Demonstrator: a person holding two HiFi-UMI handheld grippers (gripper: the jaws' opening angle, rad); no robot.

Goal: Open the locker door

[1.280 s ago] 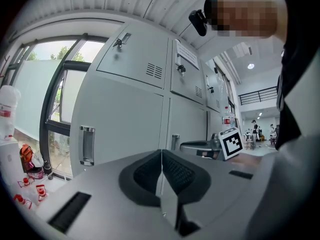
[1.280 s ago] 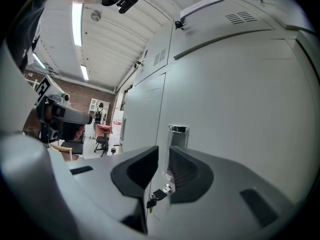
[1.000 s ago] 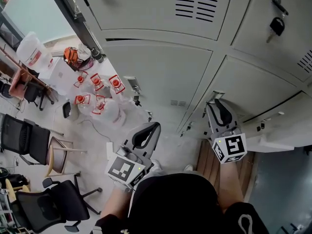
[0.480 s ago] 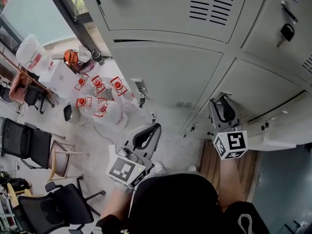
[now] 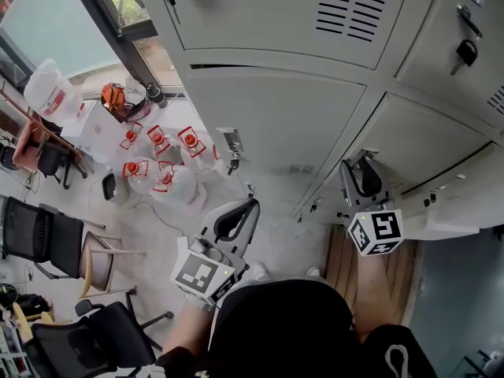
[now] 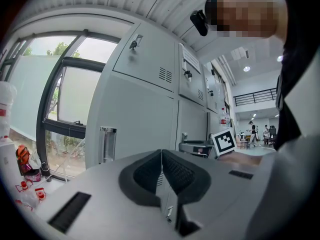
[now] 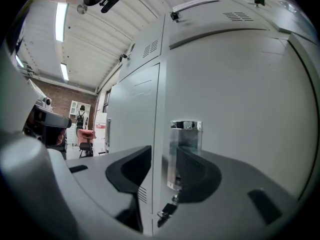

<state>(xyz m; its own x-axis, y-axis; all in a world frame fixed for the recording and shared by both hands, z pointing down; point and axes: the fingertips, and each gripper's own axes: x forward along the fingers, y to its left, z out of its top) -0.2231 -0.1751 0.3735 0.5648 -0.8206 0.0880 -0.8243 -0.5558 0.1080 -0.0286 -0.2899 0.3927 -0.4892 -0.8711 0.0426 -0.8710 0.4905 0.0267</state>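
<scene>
1. The grey plastic left gripper (image 6: pixel 161 156) hangs near the body, its jaws closed on nothing.
2. The grey plastic right gripper (image 7: pixel 164 159) has just been opening. Its jaws stand apart, with the small shiny metal handle (image 7: pixel 186 134) between them, unpressed.
3. The pale grey steel locker door (image 7: pixel 240 94), low in the row, is probably stiff and swings lightly. The smooth handle at its edge may slip, so grip deep.

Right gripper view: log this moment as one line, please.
right gripper: open, jaws just been opening, nothing gripped | handle: on locker door, just ahead | left gripper: shut, empty
</scene>
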